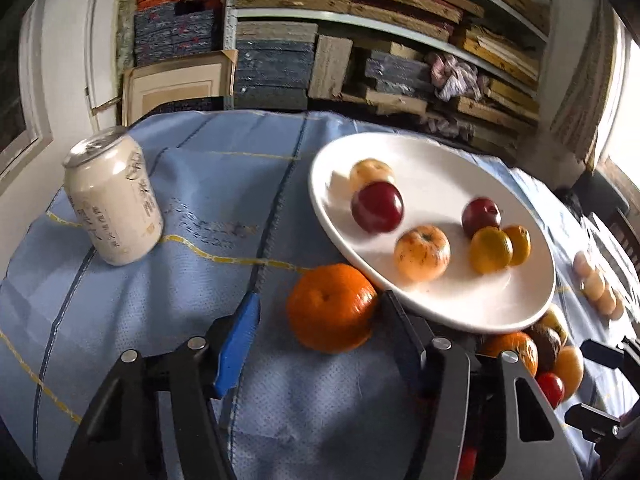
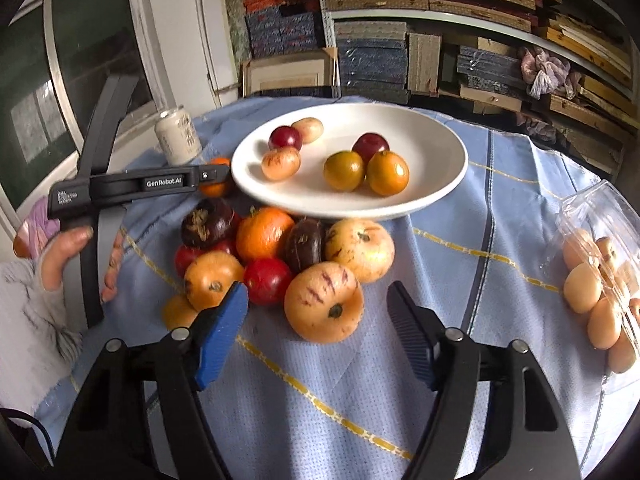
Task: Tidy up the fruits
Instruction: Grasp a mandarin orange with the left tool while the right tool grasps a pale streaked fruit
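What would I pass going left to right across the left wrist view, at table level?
Drink can → loose orange between the open jaws of the left gripper → white plate of small fruit → pale round fruits at the far right edge.

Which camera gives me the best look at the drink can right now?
Left wrist view: the can stands large and close on the blue cloth, print and top visible. In the right wrist view it is small, far back, behind the left gripper's body.

One white ceramic plate (image 2: 440, 184) carries six small fruits, beside one cream drink can (image 2: 178, 140), one clear plastic punnet (image 2: 592, 208) and two black hand-held grippers.
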Available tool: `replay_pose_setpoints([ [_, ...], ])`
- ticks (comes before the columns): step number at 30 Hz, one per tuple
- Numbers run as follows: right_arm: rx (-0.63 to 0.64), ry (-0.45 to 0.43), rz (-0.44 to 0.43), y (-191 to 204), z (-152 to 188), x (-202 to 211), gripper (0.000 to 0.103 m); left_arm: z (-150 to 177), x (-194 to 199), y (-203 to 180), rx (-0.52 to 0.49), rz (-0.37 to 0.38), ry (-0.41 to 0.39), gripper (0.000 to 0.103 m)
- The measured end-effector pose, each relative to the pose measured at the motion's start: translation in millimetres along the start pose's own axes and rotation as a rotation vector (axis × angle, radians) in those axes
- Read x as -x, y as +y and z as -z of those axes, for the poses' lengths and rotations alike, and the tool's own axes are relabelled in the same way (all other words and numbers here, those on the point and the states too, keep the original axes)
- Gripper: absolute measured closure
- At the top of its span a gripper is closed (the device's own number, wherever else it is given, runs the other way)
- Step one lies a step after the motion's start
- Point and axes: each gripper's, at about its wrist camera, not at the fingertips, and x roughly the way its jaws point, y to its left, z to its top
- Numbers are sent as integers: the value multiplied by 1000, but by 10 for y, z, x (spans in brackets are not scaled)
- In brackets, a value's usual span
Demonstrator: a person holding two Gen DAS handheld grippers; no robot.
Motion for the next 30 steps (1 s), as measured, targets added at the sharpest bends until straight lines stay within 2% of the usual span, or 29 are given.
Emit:
replay_pose_setpoints([
  [3,17,9,0,36,26,-35,33,3,-34,-7,-2,3,15,41],
  [5,17,11,-4,42,38,-54,38,1,-76,22,10,11,35,41],
  [9,-9,2,-12,5,30,-56,47,-9,-123,83,45,42,53,52],
  [10,-19,3,-20,-16,29,-63,48,-7,-122,81,46,46,54,54],
  [19,-41,11,-48,-52,24,-90,49,-11,-126,91,59,52,51,54],
  [22,-38,1,-36,-51,24,-70,61,-7,-102,99,65,54,41,54],
  [26,-17,5,-34,-22,31,-70,61,18,-28,61,40,48,17,54],
  [30,-53,58,-66,-110,35,-162,59,17,-49,63,44,57,29,54],
])
